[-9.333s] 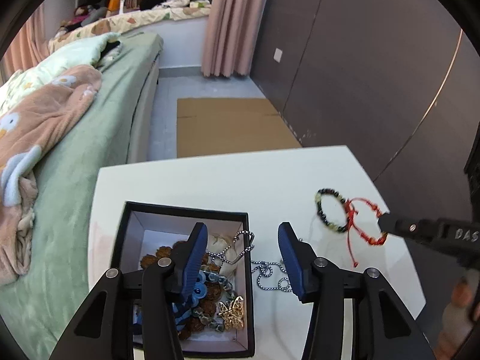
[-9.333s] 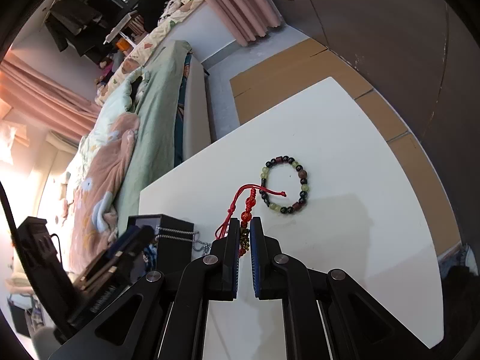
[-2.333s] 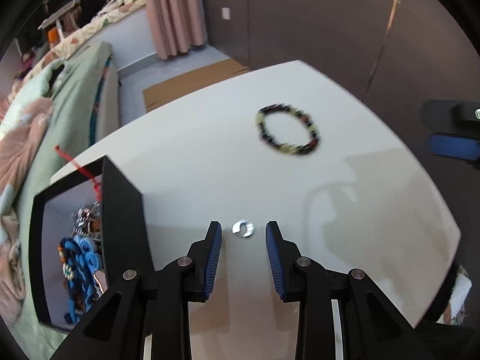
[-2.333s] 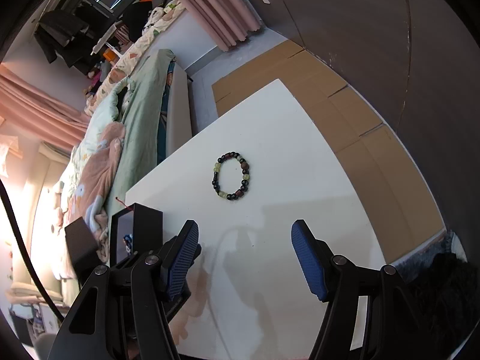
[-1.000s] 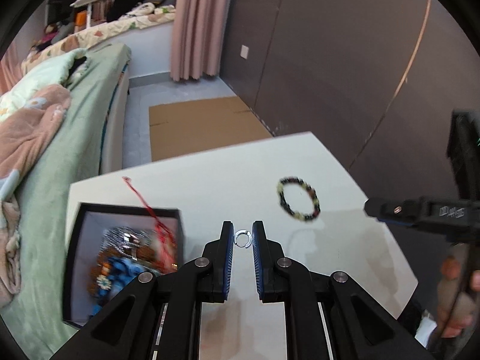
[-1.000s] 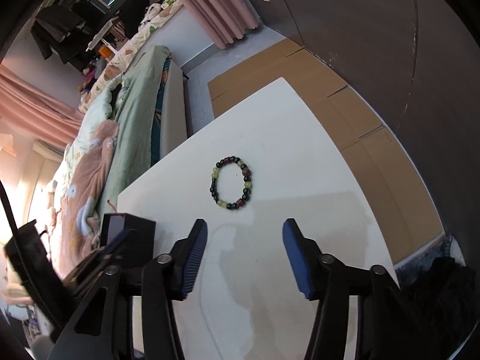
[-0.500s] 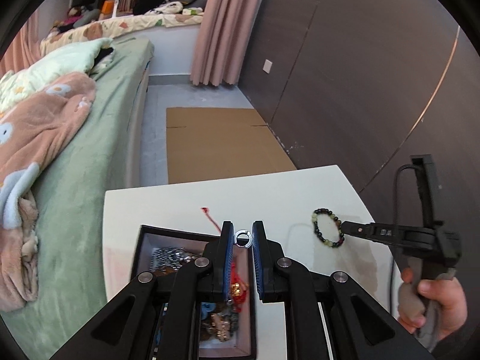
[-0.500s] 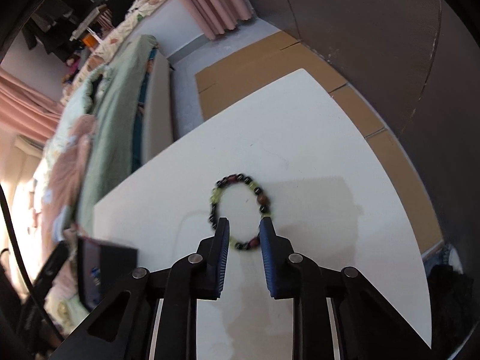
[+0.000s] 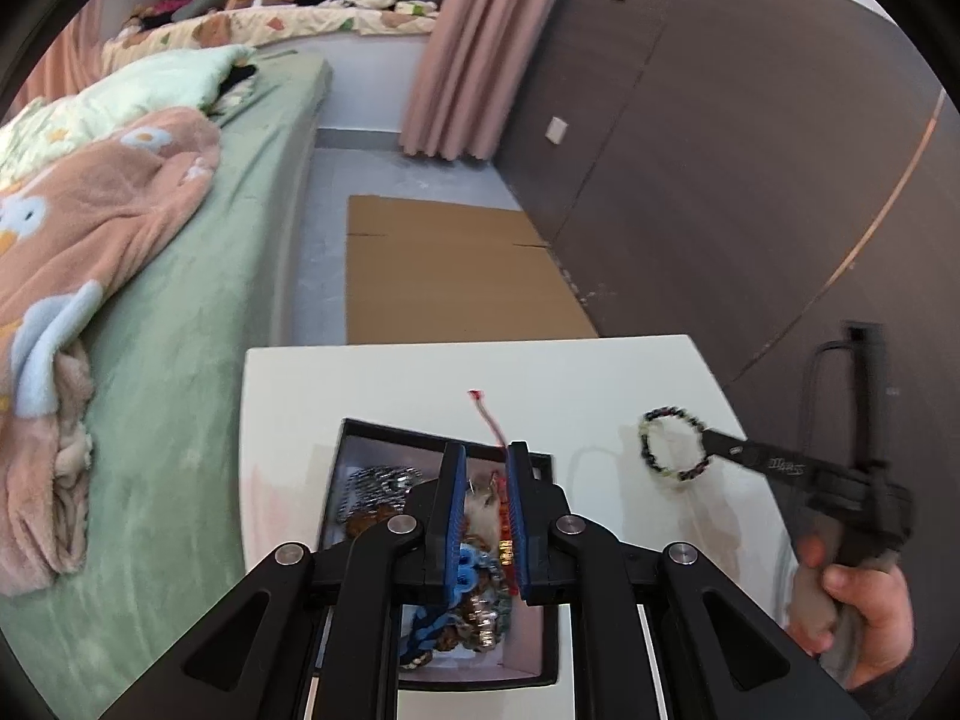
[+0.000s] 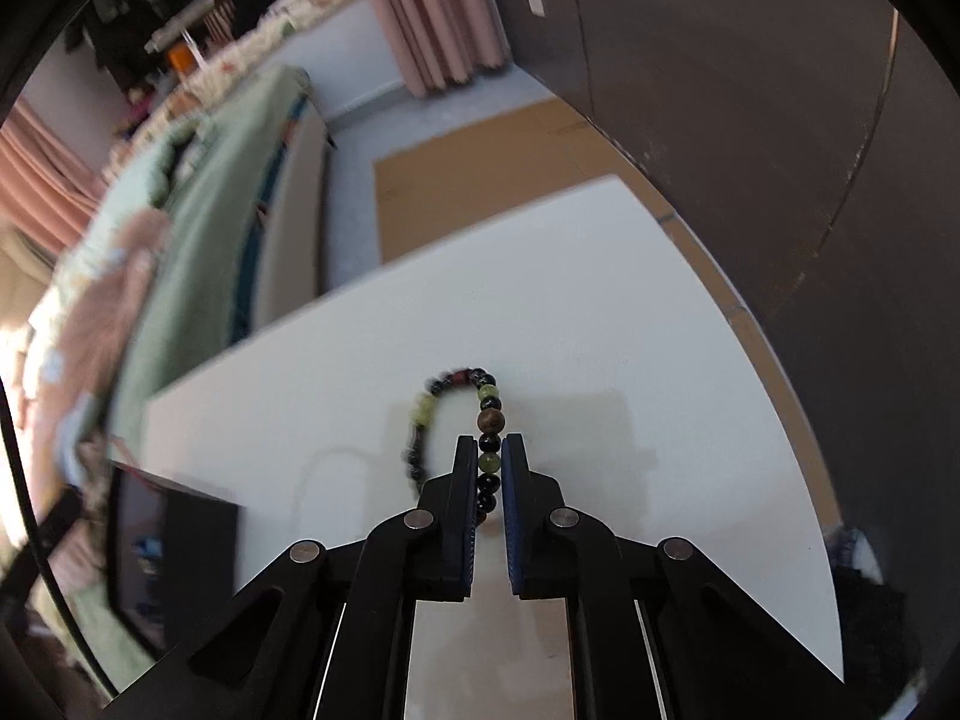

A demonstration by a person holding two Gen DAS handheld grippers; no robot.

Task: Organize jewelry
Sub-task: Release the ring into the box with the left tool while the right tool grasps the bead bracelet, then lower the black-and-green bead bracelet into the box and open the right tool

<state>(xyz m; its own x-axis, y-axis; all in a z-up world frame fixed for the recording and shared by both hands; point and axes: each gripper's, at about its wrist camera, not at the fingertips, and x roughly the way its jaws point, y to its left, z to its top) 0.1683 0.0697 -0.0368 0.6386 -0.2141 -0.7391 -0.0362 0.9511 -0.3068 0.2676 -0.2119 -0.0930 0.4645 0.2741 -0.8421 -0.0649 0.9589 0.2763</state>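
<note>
Black-and-green beaded bracelet lies on the white counter right of the jewelry box, pinched in the closed right tool; the left tool, narrow and opening, hangs empty over the box.

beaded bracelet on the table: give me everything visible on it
The beaded bracelet is a closed loop of round glossy beads, mostly black, with pale green, one brown and a reddish one. It sits over the white table, clear of the black box. The right gripper pinches one side, a green bead between its pads; the opposite side is motion-blurred.
</note>
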